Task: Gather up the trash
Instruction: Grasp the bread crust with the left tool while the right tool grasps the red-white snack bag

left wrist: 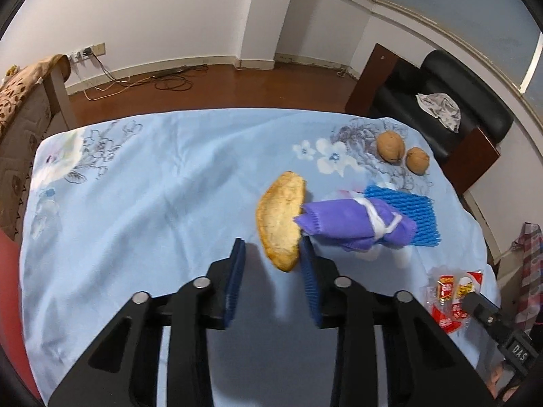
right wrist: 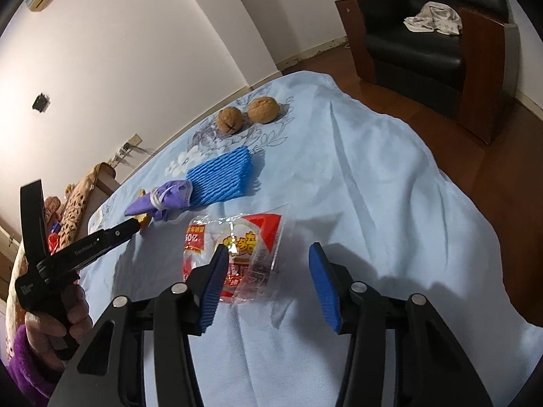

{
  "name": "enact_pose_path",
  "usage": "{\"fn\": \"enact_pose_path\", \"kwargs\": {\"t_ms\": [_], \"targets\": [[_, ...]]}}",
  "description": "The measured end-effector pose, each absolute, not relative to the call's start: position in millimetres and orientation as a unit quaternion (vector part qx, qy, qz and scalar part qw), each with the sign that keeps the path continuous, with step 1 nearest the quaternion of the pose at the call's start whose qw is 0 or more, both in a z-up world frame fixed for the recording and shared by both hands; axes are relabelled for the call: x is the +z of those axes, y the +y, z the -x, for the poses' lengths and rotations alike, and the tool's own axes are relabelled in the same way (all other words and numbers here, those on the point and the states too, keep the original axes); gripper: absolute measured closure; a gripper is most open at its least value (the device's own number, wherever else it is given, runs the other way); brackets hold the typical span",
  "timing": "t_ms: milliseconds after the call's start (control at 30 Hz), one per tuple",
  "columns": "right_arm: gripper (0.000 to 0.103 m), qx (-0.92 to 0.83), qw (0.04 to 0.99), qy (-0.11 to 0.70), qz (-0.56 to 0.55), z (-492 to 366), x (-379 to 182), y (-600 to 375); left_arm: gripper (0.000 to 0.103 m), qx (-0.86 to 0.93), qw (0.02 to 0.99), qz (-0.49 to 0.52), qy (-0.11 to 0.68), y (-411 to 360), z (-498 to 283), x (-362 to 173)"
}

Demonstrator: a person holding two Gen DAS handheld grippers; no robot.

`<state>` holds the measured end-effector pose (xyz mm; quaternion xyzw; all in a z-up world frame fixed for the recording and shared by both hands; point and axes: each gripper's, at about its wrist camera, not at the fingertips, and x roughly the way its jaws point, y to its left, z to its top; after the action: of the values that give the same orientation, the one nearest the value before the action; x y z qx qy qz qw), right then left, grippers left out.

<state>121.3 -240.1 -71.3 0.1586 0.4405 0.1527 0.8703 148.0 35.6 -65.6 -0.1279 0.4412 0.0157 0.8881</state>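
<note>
On the table (left wrist: 135, 203), which a light blue flowered cloth covers, several pieces of trash lie in the right half. The left tongs (left wrist: 273, 247) are spread apart, and the near tip of a yellow-brown fruit peel (left wrist: 281, 217) reaches between them; I cannot tell if a pad touches it. A purple face mask (left wrist: 353, 224), rolled and tied with its white strap, lies against the peel's right side and partly over a blue foam net (left wrist: 407, 210). Behind them two walnuts (left wrist: 390, 146) stand close together near the far edge. The right tongs (right wrist: 268, 254) are also wide open, holding nothing, just above a red and clear snack wrapper (right wrist: 247, 247) that lies flat on the cloth. Beyond the table a black armchair (right wrist: 424, 40) with a crumpled cloth (right wrist: 432, 18) on its seat stands on the wooden floor.
</note>
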Motion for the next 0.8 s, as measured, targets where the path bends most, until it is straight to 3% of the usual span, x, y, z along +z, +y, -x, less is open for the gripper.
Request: {"fn": "enact_pose_path", "kwargs": {"t_ms": [33,167,567,800], "targets": [[0.057,0.155,0.871,0.44,-0.155,-121,-71,-239,0.083,0.013,0.889,0.126,0.441,34,-148,-66],[0.068,0.156,0.871,0.443,-0.147,-121,-71,-235,0.087,0.017,0.89,0.13,0.437,31,-146,-64],[0.085,0.166,0.88,0.43,-0.116,-116,-64,-224,0.089,0.026,0.901,0.121,0.417,39,-113,-43],[0.089,0.178,0.888,0.411,-0.11,-106,-50,-221,0.089,0.027,0.908,0.112,0.404,41,-84,-27]]}}
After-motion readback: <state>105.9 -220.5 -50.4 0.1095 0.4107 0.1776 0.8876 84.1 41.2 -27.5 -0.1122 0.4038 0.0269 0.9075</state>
